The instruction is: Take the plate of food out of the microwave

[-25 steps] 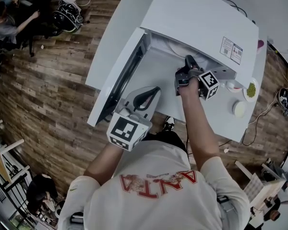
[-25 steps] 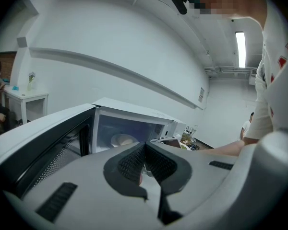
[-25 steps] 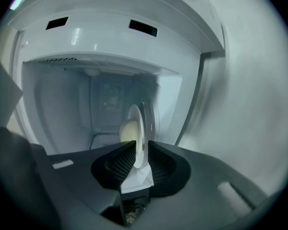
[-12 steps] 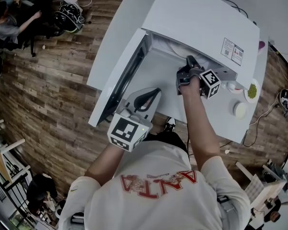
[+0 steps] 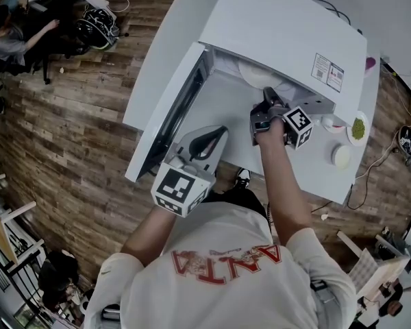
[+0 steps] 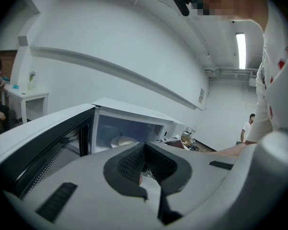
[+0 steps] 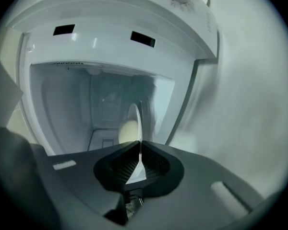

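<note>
The white microwave [image 5: 288, 26] stands open, its door [image 5: 175, 112] swung out to the left. Inside lies a white plate [image 5: 259, 74] with a pale round piece of food [image 7: 128, 130] on it. My right gripper [image 5: 268, 96] is at the oven's mouth, and its jaws have just been closing. They are now shut on the plate's near rim [image 7: 137, 143], which the right gripper view shows edge-on between the pads. My left gripper [image 5: 222, 130] hangs shut and empty in front of the door. From there, the plate [image 6: 124, 141] shows deep in the cavity.
Right of the microwave on the white table [image 5: 356, 177] sit a small dish of green food [image 5: 359, 127] and a white bowl [image 5: 342, 156]. Wooden floor lies left of the table. A person sits at a desk at the far top left [image 5: 7, 36].
The right gripper's jaws have closed onto the plate's rim, and more of the plate now shows at the oven's mouth. The left gripper has not moved.
</note>
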Available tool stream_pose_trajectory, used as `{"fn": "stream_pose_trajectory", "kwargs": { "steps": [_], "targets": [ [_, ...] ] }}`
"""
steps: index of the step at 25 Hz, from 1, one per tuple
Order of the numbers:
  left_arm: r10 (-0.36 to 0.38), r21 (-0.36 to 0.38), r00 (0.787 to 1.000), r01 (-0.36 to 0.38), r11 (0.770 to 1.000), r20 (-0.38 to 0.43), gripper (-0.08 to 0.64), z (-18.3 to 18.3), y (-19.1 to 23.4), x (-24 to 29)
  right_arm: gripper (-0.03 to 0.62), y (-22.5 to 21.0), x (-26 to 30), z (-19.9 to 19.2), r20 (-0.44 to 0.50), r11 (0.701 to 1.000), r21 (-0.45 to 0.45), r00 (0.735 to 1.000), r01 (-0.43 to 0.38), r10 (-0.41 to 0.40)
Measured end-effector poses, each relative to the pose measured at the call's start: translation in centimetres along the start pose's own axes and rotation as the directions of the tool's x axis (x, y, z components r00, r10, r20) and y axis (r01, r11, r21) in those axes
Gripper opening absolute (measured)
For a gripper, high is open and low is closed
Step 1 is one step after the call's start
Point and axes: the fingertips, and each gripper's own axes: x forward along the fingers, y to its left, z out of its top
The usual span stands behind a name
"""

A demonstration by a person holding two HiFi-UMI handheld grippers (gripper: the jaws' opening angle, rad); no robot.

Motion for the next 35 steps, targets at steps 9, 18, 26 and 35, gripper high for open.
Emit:
{"fn": "stream_pose_trajectory", "kwargs": {
  "steps": [9,18,26,35],
  "targets": [
    [-0.001,0.002,1.000,0.001,1.000,-0.007,0.009,-0.2,-0.1,-0.3,0.056,0.2,0.5,-0.4,-0.020,0.999,-0.038,0.999,-0.035,0.034],
    [0.004,-0.010,1.000,-0.004,1.000,0.008,0.009,-0.1,0.1,-0.5,0.018,0.0,0.9,0.0,-0.014,0.994,-0.016,0.994,-0.109,0.109],
    [0.036,-0.010,0.999,-0.036,0.999,0.032,0.009,0.0,-1.4,-1.9,0.017,0.5,-2.1,-0.2,-0.034,0.984,-0.035,0.984,-0.177,0.175],
    [-0.046,0.045,0.998,0.044,0.998,0.049,0.009,1.3,-6.8,-1.5,0.017,0.5,-10.0,-3.1,-0.152,0.977,-0.025,0.967,-0.211,0.205]
  ]
}}
